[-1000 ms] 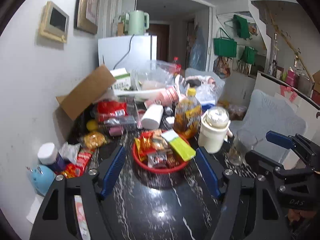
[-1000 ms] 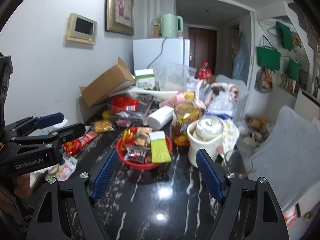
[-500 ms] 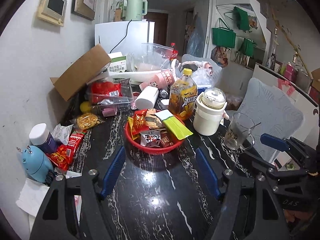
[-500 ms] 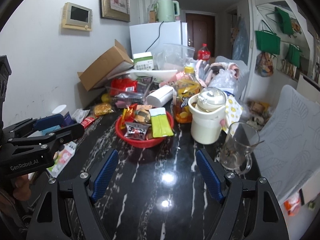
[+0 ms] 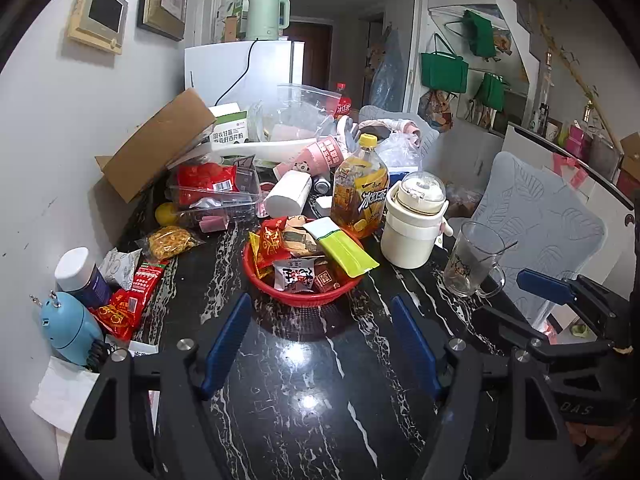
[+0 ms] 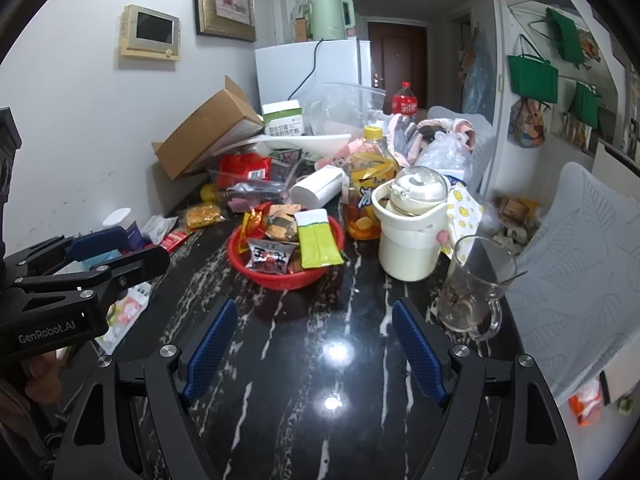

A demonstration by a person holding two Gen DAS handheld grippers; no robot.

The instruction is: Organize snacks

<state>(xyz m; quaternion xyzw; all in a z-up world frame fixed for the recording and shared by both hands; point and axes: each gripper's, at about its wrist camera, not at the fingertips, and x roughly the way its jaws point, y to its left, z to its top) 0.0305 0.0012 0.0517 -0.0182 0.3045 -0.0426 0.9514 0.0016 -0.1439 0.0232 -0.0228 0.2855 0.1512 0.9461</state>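
Red basket (image 5: 298,300) contents: lower packets buried under the top layer, not identifiable.
Tea bottle (image 6: 366,200): right side hidden behind white jug (image 6: 412,232).
Cardboard box (image 5: 156,144): inside not visible.
Cola bottle (image 6: 405,102): lower part hidden behind clutter.
Snack labels: print too small to read.
Right gripper (image 5: 568,312): cut off at right edge in left wrist view.

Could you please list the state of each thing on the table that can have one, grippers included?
left gripper: open, empty
right gripper: open, empty
red basket: holds snack packets
iced tea bottle: upright, capped
white jug: upright, lid on
glass mug: upright, spoon inside
cardboard box: tipped, open
yellow-green packet: lying over basket rim
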